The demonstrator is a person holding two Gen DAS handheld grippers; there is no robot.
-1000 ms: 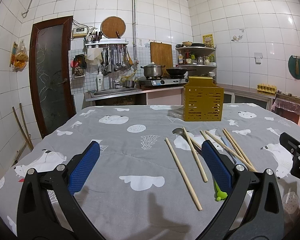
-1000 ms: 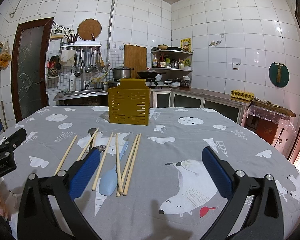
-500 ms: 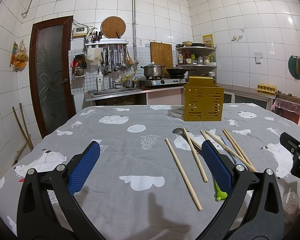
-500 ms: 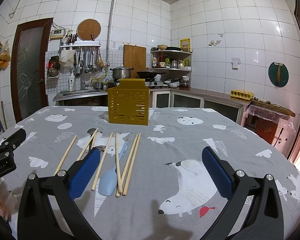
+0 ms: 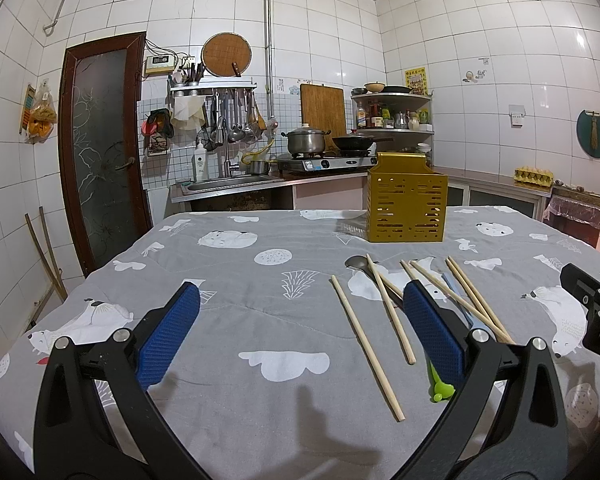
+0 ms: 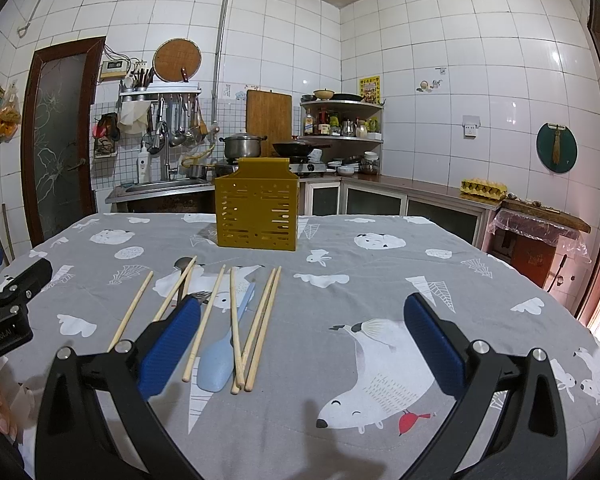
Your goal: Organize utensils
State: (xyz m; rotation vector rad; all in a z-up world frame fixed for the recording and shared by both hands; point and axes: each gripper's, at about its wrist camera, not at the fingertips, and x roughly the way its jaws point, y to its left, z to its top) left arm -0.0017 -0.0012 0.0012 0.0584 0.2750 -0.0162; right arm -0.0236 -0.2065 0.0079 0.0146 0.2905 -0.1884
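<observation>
Between the blue pads of the left gripper (image 5: 300, 328), which are spread wide and released, only grey patterned tablecloth (image 5: 236, 320) is seen, and nothing is grasped; the right-hand pad (image 5: 432, 332) is set in front of the scattered utensils, partly hiding them; just to its left two wooden chopsticks (image 5: 366, 346) lie apart from each other, pointing away from the camera, and below the pad a small green utensil tip (image 5: 440, 386) shows, its kind not to be told; a metal spoon (image 5: 356, 262) is seen at the far end of the cluster, crossed by a chopstick. Between the pads of the right gripper (image 6: 300, 340), likewise spread wide with nothing held, a polar bear print on the cloth is framed; the utensils lie left of its centre, beside and behind the left pad (image 6: 168, 344); a light blue spatula (image 6: 220, 354) rests among several chopsticks (image 6: 260, 320), two of which lie side by side and touching at the right of the group; fork tines (image 6: 200, 295) show just beyond the pad's tip, and the spoon bowl (image 6: 184, 263) is at the far end. Beyond the utensils, well apart from both grippers, a yellow perforated utensil holder (image 6: 258, 214) stands upright on the cloth. Behind the table a sink (image 5: 232, 182), a steel pot (image 5: 304, 140) and a wok on a stove are seen against white tiles.
</observation>
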